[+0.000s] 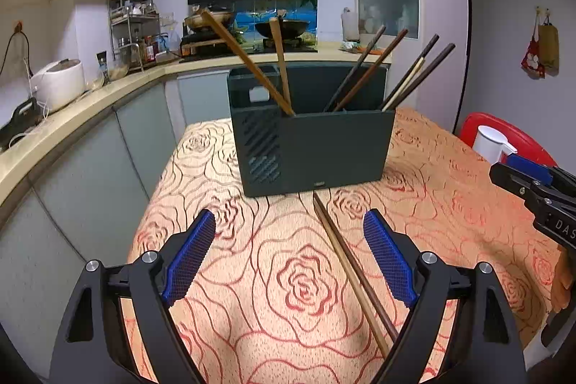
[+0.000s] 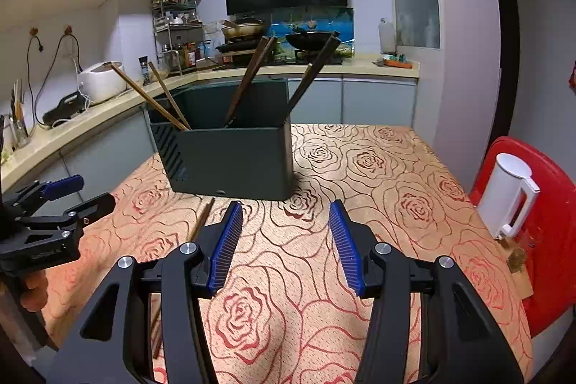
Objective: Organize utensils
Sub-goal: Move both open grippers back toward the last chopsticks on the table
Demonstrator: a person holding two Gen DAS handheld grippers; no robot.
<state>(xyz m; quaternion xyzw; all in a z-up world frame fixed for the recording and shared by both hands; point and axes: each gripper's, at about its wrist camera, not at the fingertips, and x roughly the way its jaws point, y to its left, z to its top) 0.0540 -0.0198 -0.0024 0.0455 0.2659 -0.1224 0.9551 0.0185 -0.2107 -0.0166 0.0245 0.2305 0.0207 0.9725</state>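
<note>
On the rose-patterned orange tablecloth [image 1: 295, 276], a brown wooden chopstick pair [image 1: 354, 279] lies before the dark grey plastic utensil holder [image 1: 324, 150], so my left gripper [image 1: 289, 229] and right gripper [image 2: 286, 225] hover spread and empty, ready to pinch.

Only the white letters "DAS", cut off by the frame edge, on the right gripper [image 1: 518, 180].
</note>
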